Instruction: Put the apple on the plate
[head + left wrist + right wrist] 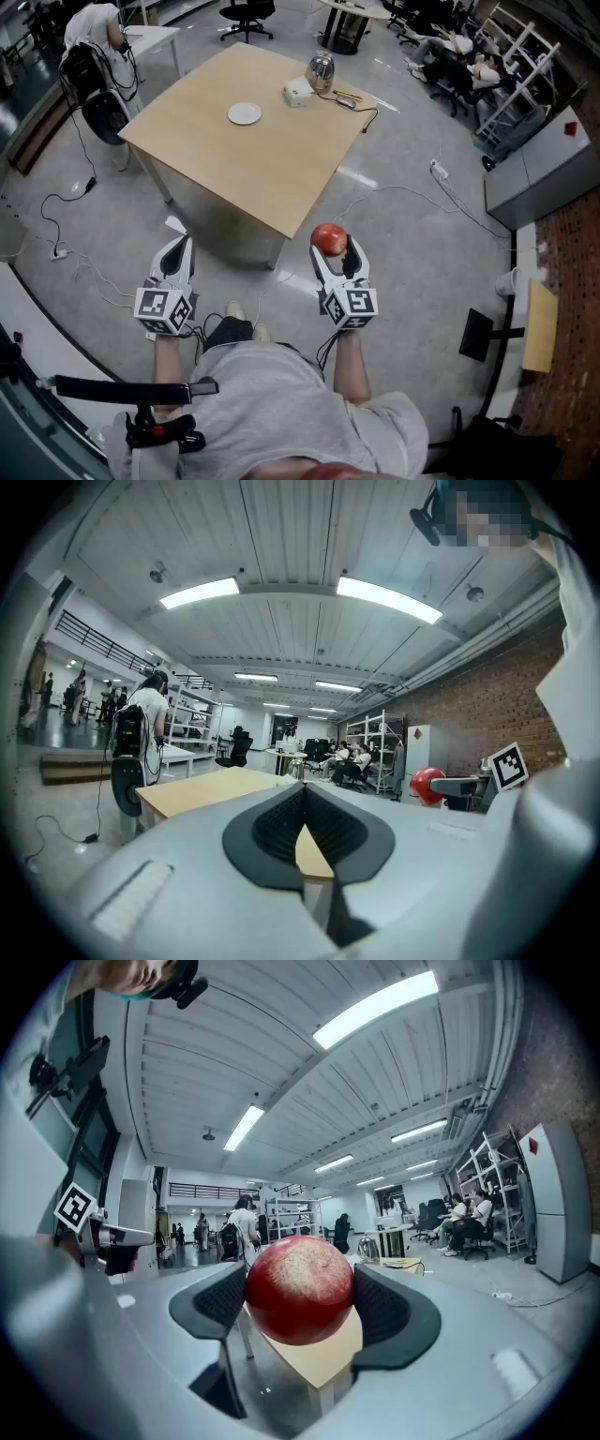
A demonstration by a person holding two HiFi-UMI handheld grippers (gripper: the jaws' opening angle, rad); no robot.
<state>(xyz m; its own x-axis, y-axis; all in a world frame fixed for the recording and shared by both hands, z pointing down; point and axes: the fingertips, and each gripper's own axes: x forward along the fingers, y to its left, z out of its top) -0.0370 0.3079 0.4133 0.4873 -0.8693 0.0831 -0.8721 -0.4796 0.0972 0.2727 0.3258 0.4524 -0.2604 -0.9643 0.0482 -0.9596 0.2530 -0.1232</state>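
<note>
A red apple (328,238) sits between the jaws of my right gripper (334,247), which is shut on it; both pads press its sides. In the right gripper view the apple (300,1288) fills the gap of the right gripper (300,1309). My left gripper (178,246) is held level beside it, shut and with nothing in it; in its own view the left gripper (302,825) shows its pads meeting at the tips. The apple (427,785) shows at that view's right. A small white plate (245,113) lies on the wooden table (234,169), well ahead of both grippers.
A white box (298,91), a shiny metal pot (321,71) and a cable lie at the table's far side. Cables and a power strip (437,170) run over the floor. A person (94,28) stands at far left, a grey cabinet (544,169) at right.
</note>
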